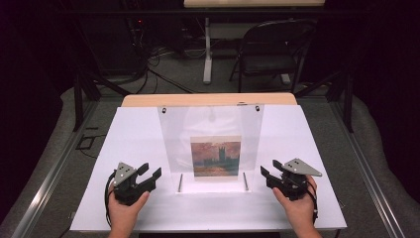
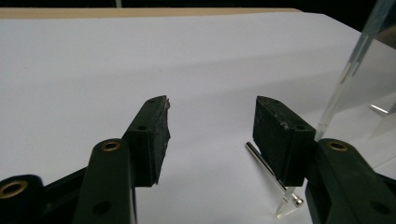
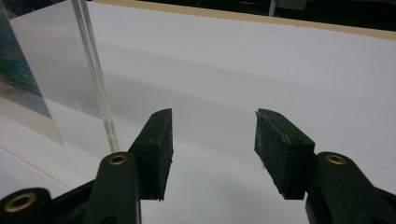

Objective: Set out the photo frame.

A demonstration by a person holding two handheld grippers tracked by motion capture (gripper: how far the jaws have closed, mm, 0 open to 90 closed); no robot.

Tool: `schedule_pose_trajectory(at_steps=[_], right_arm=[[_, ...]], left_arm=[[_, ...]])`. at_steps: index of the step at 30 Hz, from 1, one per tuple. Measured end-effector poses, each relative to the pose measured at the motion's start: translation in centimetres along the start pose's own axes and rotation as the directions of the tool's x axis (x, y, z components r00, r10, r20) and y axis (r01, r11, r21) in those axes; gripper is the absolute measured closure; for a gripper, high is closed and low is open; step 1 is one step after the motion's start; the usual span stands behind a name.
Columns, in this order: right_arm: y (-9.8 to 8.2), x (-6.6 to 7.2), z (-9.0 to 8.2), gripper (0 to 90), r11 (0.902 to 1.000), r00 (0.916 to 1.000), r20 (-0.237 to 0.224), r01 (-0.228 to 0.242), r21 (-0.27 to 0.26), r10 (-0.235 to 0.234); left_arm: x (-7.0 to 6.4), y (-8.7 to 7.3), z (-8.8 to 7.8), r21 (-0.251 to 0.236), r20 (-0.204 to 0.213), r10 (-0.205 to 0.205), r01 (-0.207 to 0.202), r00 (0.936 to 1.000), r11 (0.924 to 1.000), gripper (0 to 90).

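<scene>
The white worktop (image 1: 133, 134) carries a clear acrylic stand (image 1: 210, 129) at its middle, upright, a small painting print (image 1: 216, 157) on its face. The stand lies between the grippers, roughly equally near both. The left gripper (image 1: 151, 175) and right gripper (image 1: 265, 173) rest beside it, jaws apart and empty. A metal pin (image 2: 266, 164) at the stand's foot lies just beside the left gripper.
</scene>
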State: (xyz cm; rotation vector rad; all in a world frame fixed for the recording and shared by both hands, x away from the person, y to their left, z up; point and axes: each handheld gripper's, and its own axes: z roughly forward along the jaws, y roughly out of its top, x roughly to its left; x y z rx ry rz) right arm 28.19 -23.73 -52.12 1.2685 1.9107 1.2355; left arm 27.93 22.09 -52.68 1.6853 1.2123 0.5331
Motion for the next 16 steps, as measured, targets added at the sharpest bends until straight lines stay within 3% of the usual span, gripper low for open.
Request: schedule_pose_trajectory(at_steps=[8,16], right_arm=[[-0.7,-0.6,1.0,39.9,0.9986,0.9999,-0.001,-0.012,0.051,0.012],[-1.2,-1.1,1.7,40.6,0.9952,0.9983,-0.021,-0.052,0.084,0.054]], left_arm=[[1.2,-0.6,0.7,0.024,0.002,-0.073,0.073,0.9973,0.9971,43.7],[1.5,-0.8,1.4,0.059,0.008,-0.094,0.093,0.9956,0.9939,43.7]])
